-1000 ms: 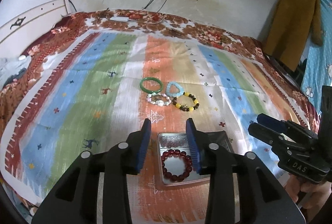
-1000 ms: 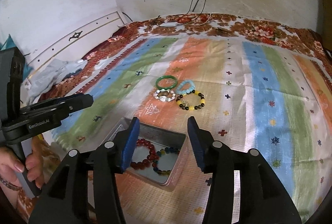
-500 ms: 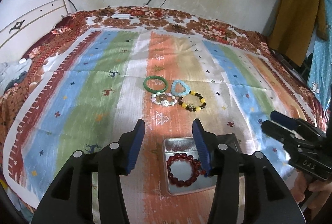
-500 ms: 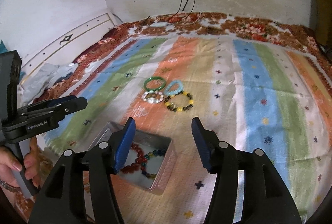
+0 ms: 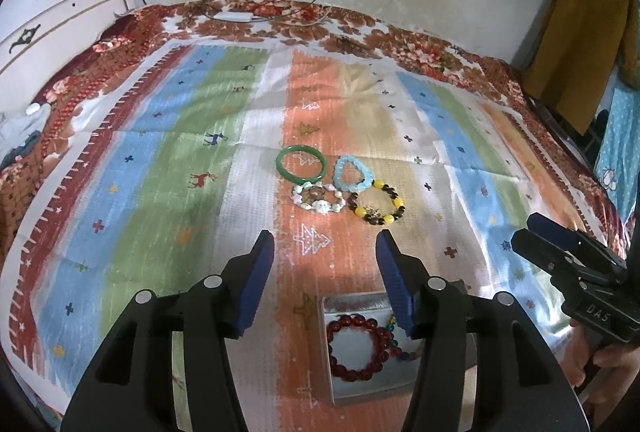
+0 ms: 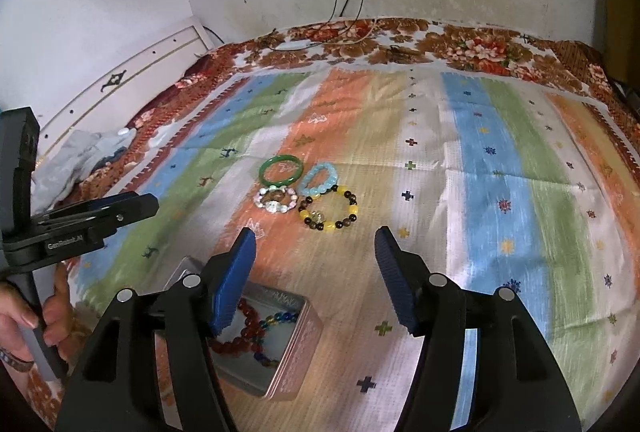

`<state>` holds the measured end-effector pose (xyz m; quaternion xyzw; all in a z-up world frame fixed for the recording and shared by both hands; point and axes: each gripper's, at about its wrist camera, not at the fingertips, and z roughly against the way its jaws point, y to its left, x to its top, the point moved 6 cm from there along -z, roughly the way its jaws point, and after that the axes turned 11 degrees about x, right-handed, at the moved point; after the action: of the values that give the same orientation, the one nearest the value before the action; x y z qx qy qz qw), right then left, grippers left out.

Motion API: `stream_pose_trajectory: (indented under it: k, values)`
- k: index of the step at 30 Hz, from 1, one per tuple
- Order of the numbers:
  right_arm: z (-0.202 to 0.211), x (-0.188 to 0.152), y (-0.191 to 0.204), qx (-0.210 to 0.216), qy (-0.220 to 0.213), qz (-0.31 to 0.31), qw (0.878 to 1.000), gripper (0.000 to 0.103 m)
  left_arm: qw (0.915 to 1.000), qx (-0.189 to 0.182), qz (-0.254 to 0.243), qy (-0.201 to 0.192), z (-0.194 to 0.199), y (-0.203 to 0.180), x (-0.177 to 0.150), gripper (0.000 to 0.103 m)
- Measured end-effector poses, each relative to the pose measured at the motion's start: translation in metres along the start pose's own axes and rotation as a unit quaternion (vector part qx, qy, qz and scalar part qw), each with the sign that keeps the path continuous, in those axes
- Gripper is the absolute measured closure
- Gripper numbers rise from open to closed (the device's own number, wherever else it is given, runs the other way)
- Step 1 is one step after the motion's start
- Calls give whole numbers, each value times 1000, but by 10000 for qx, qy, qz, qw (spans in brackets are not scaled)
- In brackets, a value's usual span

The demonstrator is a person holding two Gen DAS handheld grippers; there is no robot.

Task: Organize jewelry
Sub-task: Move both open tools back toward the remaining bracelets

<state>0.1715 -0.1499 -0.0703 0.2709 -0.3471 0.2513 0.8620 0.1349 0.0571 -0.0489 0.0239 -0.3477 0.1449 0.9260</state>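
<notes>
Clearly, from the left wrist, the left gripper (image 5: 326,272) is opening, its fingers empty above the bed (image 5: 160,160); four bracelets (image 5: 340,188) lie ahead, touching.

From the right wrist, the right gripper (image 6: 316,272) opens too, empty, beside the tin (image 6: 296,356). A careless grasp could drag a neighbouring bracelet.

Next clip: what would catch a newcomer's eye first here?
Four bracelets cluster mid-cloth on the striped cloth: a green bangle, a light blue bead bracelet, a white bead bracelet and a yellow-and-dark bead bracelet. Nearer the camera, a metal tin holds a red bead bracelet. The left tool and right tool are opening, with nothing between their fingers.
</notes>
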Motion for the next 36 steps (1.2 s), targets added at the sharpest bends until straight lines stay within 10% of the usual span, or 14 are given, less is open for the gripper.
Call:
stream_pose_trajectory:
  k: [36]
  values:
    - [-67,31,-38,-36,593,-234,9980,41,9957,133,-161,905,-98,-6,37,48]
